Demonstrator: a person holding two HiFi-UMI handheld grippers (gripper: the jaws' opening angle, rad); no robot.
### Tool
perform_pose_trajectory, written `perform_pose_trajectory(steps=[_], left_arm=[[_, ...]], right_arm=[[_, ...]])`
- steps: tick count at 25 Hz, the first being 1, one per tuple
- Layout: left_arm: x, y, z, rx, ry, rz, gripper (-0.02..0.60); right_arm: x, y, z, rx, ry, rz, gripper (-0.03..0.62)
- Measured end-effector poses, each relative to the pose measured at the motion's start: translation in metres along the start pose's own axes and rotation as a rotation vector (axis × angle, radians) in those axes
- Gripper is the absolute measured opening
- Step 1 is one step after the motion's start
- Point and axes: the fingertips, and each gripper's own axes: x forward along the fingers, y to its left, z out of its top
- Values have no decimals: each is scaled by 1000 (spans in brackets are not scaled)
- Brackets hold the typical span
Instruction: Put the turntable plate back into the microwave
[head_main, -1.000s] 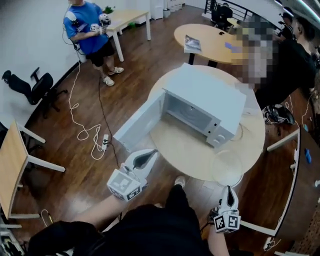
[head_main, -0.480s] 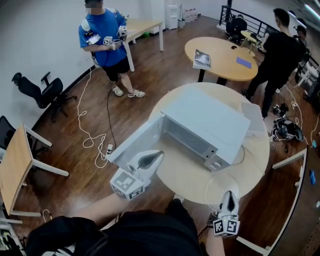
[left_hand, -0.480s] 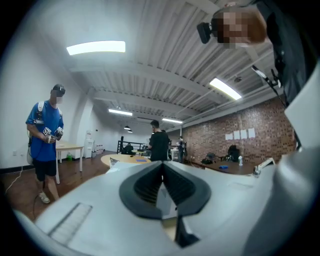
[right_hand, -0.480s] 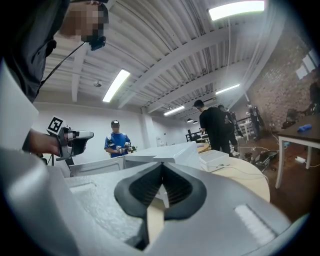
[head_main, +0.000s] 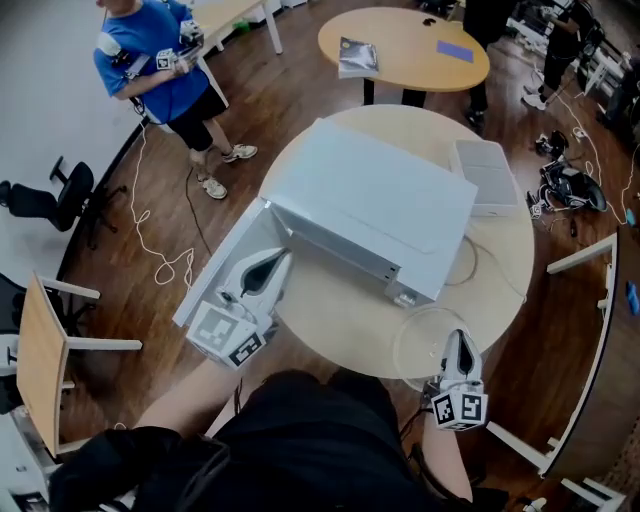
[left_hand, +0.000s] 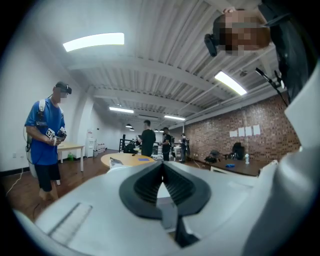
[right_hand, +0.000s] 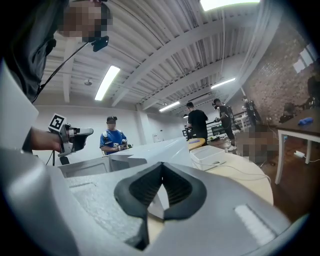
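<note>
Approach stage: left gripper and right gripper are both closed on nothing.
Glass turntable plate lies just beside the right gripper's tip; its jaws probably need to open to take the rim.

Office: round tables, swivel chair, brick wall

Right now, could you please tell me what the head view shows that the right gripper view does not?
Only the head view: the clear round glass turntable plate lying on the round pale wooden table, just ahead of the right hand-held gripper, plus a black office chair on the floor. Only the right gripper view: the ceiling's strip lights and a close look at that gripper's jaws, closed on nothing. Both: the white microwave oven, the flat white box behind it, the left hand-held gripper and a person in a blue shirt.
</note>
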Motion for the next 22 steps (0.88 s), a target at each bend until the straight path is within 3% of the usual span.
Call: perform_pose_trajectory(steps=[5, 8, 12, 16, 22], left_arm=[[17, 7, 10, -18, 21, -3, 3], [22, 9, 9, -11, 28, -27, 3], [16, 24, 22, 22, 35, -74, 3], [19, 49, 22, -33, 54, -139, 3], [36, 70, 16, -29, 52, -225, 3]], right_arm=[[17, 9, 10, 14, -37, 71, 0], [21, 10, 10, -7, -34, 68, 0], [21, 22, 0, -8, -47, 13, 0], [9, 44, 13, 11, -63, -98, 0], [7, 43, -11, 67, -58, -200, 0]])
